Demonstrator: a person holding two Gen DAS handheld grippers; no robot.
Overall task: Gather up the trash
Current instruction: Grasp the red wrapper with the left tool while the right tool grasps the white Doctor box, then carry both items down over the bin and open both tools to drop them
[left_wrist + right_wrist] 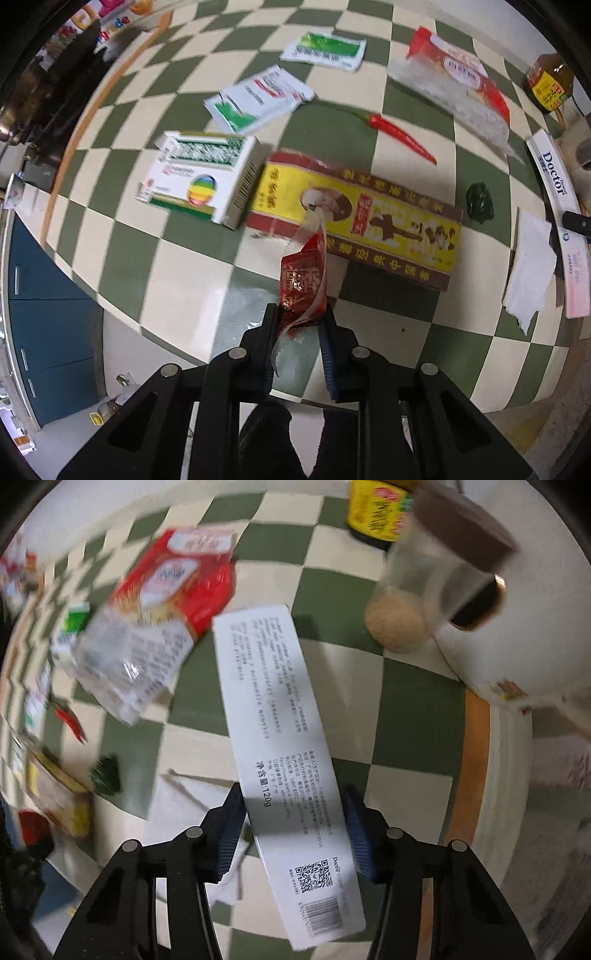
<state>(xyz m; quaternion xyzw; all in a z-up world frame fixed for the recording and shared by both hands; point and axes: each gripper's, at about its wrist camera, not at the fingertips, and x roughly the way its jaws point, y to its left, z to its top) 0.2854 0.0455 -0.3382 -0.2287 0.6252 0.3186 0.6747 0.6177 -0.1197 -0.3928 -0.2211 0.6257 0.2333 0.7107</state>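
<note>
Left hand-held gripper [300, 314] clamped on a red sachet [303, 277], lifted above the checkered bench [177, 266] near the yellow box [354, 218]. Right hand-held gripper [291, 805] clamped on a long white carton [284, 760], held over the bench beside a white tissue [184, 805].

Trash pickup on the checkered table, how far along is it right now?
Nothing visibly binned yet; no bin shows. In hand: the left gripper pinches a red sachet wrapper, and the right gripper straddles a long white toothpaste box, though its grip is unclear. Left on the table: yellow carton, medicine box, two white-green sachets, noodle bag, white tissue.
</note>
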